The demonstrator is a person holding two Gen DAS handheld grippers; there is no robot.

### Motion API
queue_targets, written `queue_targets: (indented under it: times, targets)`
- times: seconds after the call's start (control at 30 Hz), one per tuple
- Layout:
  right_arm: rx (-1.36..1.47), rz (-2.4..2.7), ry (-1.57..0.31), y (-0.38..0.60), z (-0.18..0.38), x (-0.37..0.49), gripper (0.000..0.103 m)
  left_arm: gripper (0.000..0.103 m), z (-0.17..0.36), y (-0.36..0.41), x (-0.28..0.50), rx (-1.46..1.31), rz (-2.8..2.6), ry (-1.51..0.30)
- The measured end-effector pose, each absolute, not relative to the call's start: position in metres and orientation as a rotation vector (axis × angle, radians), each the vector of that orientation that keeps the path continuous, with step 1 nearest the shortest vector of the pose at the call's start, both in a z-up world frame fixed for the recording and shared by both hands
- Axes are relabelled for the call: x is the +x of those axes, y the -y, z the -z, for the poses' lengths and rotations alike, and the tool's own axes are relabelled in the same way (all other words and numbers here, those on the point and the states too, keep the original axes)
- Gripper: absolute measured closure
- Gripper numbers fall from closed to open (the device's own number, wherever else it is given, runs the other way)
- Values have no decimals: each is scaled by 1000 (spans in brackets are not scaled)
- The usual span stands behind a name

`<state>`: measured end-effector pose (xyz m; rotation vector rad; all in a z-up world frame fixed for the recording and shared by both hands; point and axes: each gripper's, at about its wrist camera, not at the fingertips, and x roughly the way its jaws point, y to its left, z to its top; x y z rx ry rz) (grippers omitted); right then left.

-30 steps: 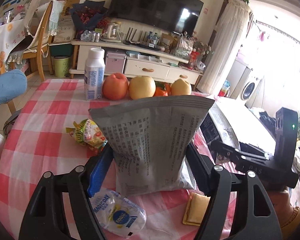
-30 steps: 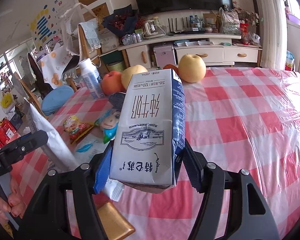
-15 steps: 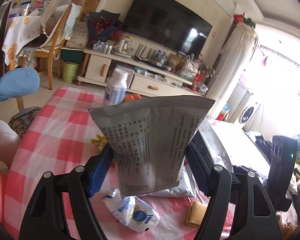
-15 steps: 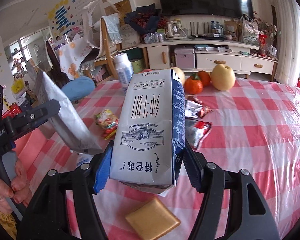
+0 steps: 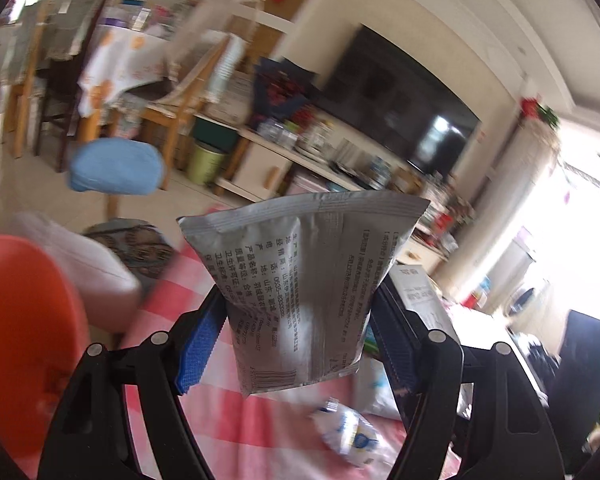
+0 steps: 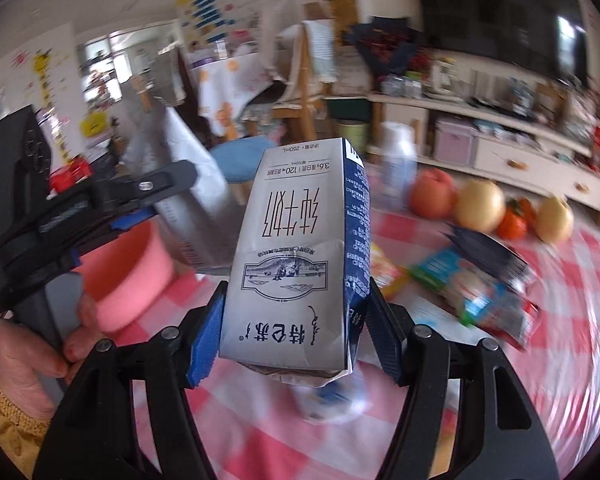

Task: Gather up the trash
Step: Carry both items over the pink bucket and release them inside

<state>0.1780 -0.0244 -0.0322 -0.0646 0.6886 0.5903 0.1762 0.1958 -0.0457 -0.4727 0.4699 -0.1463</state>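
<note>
Left gripper (image 5: pixel 300 344): jaws clamped on one silver foil pouch (image 5: pixel 304 284), held upright and clear of the surface. Right gripper (image 6: pixel 292 340): jaws clamped on one milk carton (image 6: pixel 300 256), print upside down, crumpled end toward the camera, also lifted off.

Landmark: pink basin (image 6: pixel 124 276), at the near-left edge of the checked surface (image 6: pixel 540 360). In the right wrist view the pouch hangs just above and beside the basin; the carton is to the basin's right, over the cloth. Basin is probably the trash receptacle, judging by where the pouch is aimed; not certain.

Progress, as a judgement: mid-task. Two pieces are in hand, neither dropped. Basin interior not visible, so nothing can be said of what is already collected.

Left on the surface, right of the basin:
- white crumpled wrapper (image 5: pixel 348 436), one, near edge
- colourful snack packets (image 6: pixel 480 284), at least two, blurred, count unsure
- small yellow-red packet (image 6: pixel 384 272), one, behind the carton

Not trash by the look of it, far side from the basin: fruit row (image 6: pixel 480 206), five pieces (one red, two yellow, two small orange); one white bottle (image 6: pixel 398 164).

Both views motion-blurred.
</note>
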Motion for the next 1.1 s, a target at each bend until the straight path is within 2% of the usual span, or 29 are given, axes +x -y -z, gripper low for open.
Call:
queue_targets:
  times: [0.33, 0.63, 0.73, 0.83, 0.87, 1.1]
  targets:
    - [-169, -813, -715, -111, 31, 172, 37, 30, 45, -315, 138, -559, -237, -410]
    - [-315, -935, -764, -212, 56, 166, 37, 28, 70, -390, 114, -636, -495, -485]
    - [-342, -950, -794, -226, 68, 167, 34, 26, 79, -395, 119, -628, -543, -548]
    - [-302, -951, -808, -219, 69, 167, 25, 18, 83, -399, 119, -631, -566, -559]
    - [-281, -942, -805, -214, 66, 167, 19, 14, 83, -400, 118, -623, -585, -559]
    - [-221, -865, -756, -163, 43, 160, 18, 13, 77, -381, 120, -579, -551, -507]
